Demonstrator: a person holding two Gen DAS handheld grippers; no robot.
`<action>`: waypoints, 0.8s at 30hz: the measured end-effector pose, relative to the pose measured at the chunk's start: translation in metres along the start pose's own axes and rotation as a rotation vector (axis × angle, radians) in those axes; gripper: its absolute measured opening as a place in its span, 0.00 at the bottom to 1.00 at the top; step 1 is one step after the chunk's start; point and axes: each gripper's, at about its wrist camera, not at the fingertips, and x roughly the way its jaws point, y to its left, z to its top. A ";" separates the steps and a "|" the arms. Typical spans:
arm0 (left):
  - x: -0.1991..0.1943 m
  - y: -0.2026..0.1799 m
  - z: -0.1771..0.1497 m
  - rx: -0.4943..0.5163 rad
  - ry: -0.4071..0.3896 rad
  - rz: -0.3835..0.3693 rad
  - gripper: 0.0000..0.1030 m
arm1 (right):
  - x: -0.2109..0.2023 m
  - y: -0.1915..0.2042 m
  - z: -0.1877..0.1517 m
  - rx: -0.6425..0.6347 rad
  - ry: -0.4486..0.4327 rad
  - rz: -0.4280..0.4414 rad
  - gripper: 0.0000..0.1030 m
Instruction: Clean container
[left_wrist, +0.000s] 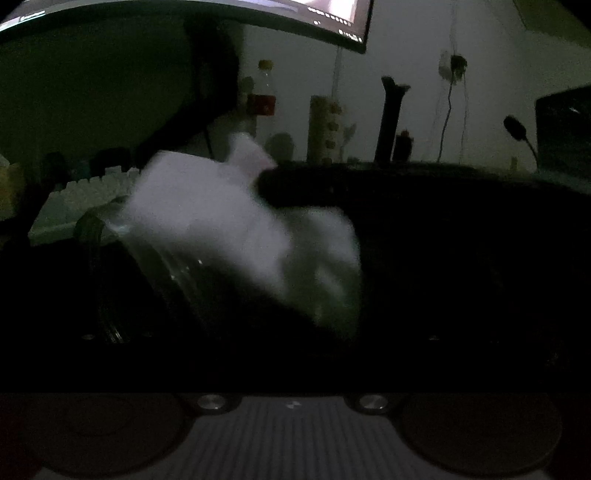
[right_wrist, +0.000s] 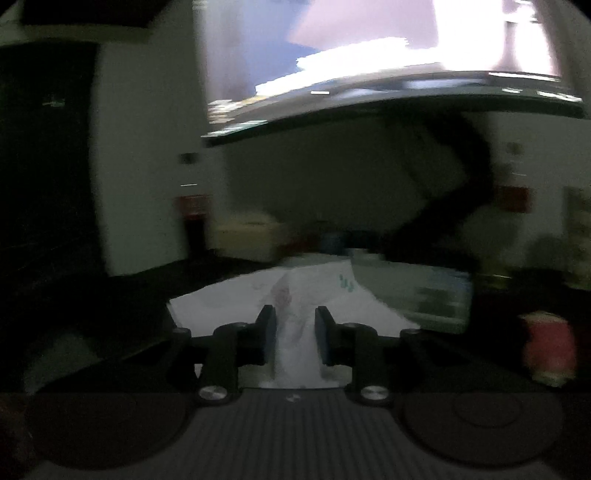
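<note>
From my left wrist camera the widest thing is the curved monitor (left_wrist: 184, 14) arcing across twelve o'clock, its lit screen glaring again at twelve in my right view; below it a dark desk (left_wrist: 443, 258) fills the middle; on it the clear container (left_wrist: 155, 273), a glass jar, lies tilted with its threaded mouth toward eight o'clock, dead centre of the left view; a white cloth (left_wrist: 207, 214) is stuffed into it and spills out over its upper side toward one o'clock, blurred; my left gripper's jaws are lost in the dark, so I cannot tell whether they are apart or closed; in the right view my right gripper (right_wrist: 294, 334) sits at six o'clock, its blue pads (right_wrist: 269, 332) pinching a bunched ridge of the same white cloth; a pale keyboard (left_wrist: 85, 199) lies at nine o'clock of the jar; a red-labelled bottle (left_wrist: 264, 99) stands at twelve, behind it.
</note>
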 end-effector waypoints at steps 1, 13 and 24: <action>0.000 -0.001 0.000 0.015 0.010 0.007 0.96 | 0.001 -0.005 0.000 0.027 0.004 -0.013 0.26; -0.032 0.022 -0.006 -0.001 -0.006 -0.088 0.96 | 0.003 0.005 0.000 -0.017 0.037 0.071 0.26; -0.045 0.042 0.004 0.187 -0.012 -0.217 1.00 | 0.022 0.013 0.002 -0.032 0.076 0.111 0.26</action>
